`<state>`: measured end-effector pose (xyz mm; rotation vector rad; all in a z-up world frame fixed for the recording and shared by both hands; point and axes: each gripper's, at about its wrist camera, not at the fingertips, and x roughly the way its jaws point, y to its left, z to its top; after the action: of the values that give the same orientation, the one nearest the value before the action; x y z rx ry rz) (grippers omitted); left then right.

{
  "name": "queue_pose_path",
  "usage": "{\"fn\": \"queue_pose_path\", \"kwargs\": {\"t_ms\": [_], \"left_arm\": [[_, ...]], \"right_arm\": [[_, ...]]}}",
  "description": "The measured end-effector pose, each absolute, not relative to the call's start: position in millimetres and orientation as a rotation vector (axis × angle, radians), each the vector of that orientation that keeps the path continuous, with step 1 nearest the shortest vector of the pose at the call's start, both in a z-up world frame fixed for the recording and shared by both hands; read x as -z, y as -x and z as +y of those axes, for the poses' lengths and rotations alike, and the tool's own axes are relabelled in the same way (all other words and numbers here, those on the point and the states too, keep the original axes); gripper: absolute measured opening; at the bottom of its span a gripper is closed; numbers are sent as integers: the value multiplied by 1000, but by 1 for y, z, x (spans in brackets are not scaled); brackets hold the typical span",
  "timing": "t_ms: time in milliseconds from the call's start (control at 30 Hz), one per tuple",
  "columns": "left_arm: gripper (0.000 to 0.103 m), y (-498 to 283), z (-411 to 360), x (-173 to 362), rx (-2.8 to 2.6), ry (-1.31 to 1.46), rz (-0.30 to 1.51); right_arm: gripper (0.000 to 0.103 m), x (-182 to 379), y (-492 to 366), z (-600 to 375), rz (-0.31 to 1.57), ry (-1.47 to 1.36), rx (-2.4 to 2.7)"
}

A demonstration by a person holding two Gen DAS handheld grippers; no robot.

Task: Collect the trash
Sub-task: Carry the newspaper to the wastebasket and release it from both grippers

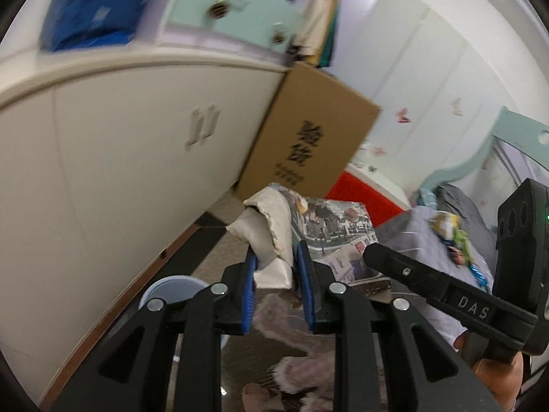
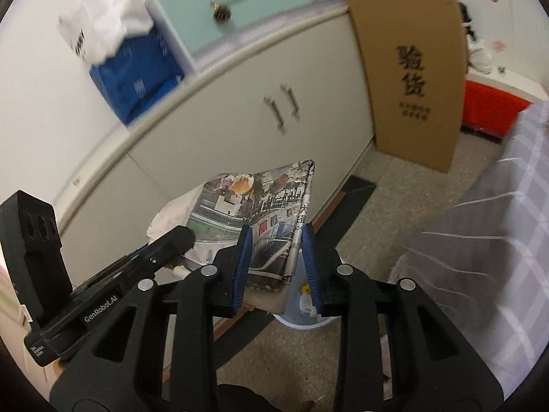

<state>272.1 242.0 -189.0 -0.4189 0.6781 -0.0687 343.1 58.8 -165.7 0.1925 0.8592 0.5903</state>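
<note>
- The left gripper [image 1: 277,286] pinches the pale, torn-edged end of a folded bundle between its blue pads [image 1: 249,292]; the white paper [image 1: 271,237] fills the gap, so the jaws are closed on it.
- The right gripper [image 2: 277,267] clamps the printed newspaper [image 2: 260,213] at the fold, its pads pressing both faces.
- Both grippers hold the same bundle, one at each end; its long axis runs across from one pair of fingers to the other, and it rises forward and upward from the fingertips like a tent.
- Directly below the right fingers, just behind the paper's lower edge, sits a pale blue bin [image 2: 303,319] with scraps in it. My judgement is that the coming move turns on this: the bundle hangs above and slightly ahead of the bin's mouth, and the right gripper is the nearer one.
- In the left wrist view the bin [image 1: 171,290] lies left of the fingers, half hidden by the gripper body.
- Beyond stand a cream cabinet [image 2: 219,127] and a leaning cardboard box [image 2: 411,75].
- What the bundle wraps is hidden; the background is blurred.
</note>
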Motion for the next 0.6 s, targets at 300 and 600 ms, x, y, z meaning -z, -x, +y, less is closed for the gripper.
{"fn": "queue_pose_path", "kwargs": {"t_ms": [300, 600], "left_arm": [[84, -310, 311, 269, -135, 507, 752], [84, -321, 316, 329, -245, 529, 971]], "right_arm": [[68, 246, -386, 110, 1001, -89, -549], [68, 278, -379, 98, 1080, -50, -509]]}}
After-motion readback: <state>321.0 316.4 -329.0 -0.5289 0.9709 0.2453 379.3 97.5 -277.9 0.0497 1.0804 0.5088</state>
